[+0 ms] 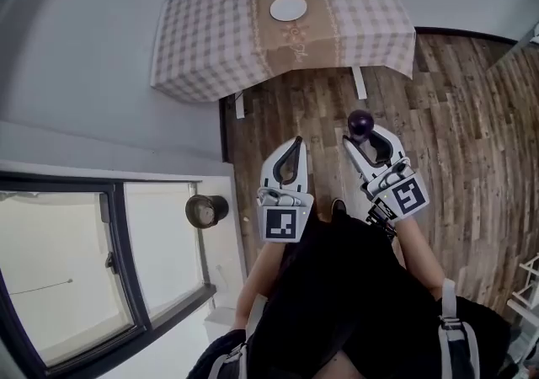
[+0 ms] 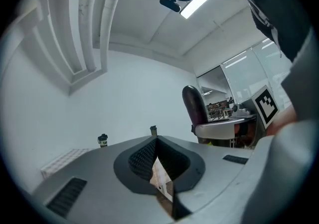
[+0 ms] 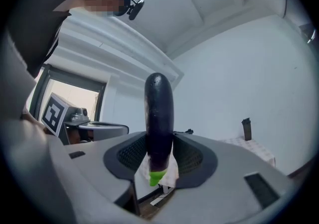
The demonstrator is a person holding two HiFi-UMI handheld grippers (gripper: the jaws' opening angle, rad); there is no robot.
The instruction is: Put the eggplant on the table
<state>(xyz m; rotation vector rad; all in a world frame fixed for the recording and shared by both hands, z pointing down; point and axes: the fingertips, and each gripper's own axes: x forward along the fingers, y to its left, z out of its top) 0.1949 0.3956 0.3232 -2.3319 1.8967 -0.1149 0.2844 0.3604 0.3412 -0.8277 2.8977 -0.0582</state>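
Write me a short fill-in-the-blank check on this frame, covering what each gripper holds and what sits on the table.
1. The right gripper is shut on the ___.
2. The left gripper is shut, with ___ between its jaws.
3. On the table, a white ___ lies on the cloth's middle strip.

Missing words: eggplant; nothing; plate.

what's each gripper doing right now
Left gripper: shut, nothing between its jaws.
Right gripper: shut on the eggplant, held upright.
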